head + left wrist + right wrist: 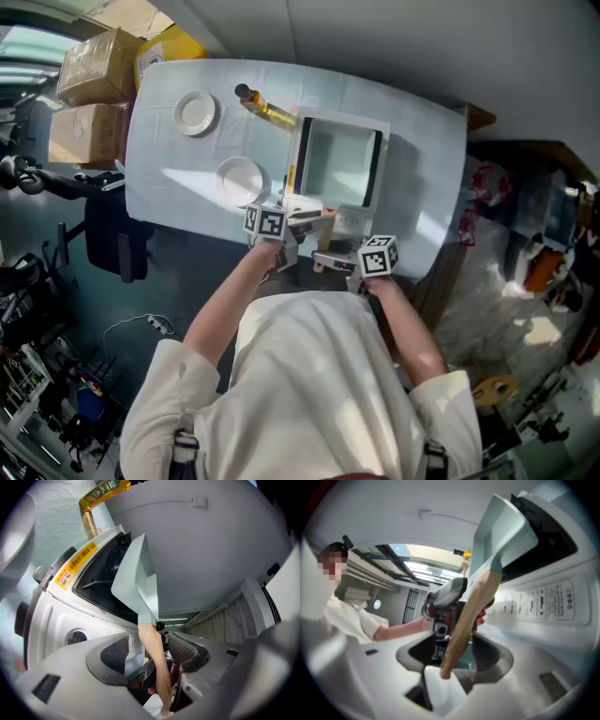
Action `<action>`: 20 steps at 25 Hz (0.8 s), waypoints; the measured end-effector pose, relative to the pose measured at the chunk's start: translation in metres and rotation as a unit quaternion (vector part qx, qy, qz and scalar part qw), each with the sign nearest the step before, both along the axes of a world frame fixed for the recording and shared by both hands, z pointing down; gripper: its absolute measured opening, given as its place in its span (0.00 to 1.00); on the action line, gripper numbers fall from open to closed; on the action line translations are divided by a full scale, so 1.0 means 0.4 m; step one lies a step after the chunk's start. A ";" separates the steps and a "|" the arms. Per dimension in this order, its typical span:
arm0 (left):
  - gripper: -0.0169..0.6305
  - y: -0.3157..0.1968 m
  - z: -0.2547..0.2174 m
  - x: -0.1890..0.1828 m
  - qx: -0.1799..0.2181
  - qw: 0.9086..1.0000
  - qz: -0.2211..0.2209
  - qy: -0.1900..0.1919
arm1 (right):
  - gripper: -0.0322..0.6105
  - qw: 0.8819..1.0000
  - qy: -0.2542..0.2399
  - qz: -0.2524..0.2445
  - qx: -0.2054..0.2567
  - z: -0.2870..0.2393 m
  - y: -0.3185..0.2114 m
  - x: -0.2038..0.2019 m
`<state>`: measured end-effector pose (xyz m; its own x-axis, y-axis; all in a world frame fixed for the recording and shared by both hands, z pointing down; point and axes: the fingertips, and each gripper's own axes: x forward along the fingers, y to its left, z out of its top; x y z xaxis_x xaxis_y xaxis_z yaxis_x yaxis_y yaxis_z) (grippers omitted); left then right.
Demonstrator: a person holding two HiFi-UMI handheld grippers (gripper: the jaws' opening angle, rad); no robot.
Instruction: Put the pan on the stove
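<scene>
A square pale-green pan [337, 164] rests on the white table-top stove [352, 220]. Its wooden handle [317, 223] sticks out toward me over the table's near edge. My left gripper [298, 228] comes at the handle from the left and my right gripper [328, 260] from the right. In the left gripper view the handle [157, 663] runs between the pads [115, 653] with a gap on each side, so my left gripper [147, 651] is open. The right gripper view shows the handle [468, 616] loose inside my open right gripper [454, 653], below the pan [501, 531].
On the light-blue table [422, 169] stand a white plate [196, 112], a white bowl [240, 178] and an oil bottle [262, 105] left of the stove. Cardboard boxes [94, 66] are stacked at far left, and a dark chair [117, 234] stands by the table's left corner.
</scene>
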<state>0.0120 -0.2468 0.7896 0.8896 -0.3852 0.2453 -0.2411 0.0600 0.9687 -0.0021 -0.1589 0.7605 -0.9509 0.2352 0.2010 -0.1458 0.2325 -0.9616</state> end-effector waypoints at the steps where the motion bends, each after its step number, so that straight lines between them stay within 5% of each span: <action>1: 0.44 0.002 -0.001 -0.011 0.001 1.000 -0.001 -0.004 | 0.43 1.000 0.003 0.005 0.001 -0.002 -0.004 0.002; 15: 0.44 0.058 -0.056 -0.225 0.034 0.997 -0.039 -0.064 | 0.43 0.989 0.078 0.117 0.042 -0.001 -0.004 0.121; 20: 0.25 0.065 -0.115 -0.267 0.092 0.991 -0.030 -0.097 | 0.42 0.971 0.120 0.177 0.104 -0.046 -0.023 0.184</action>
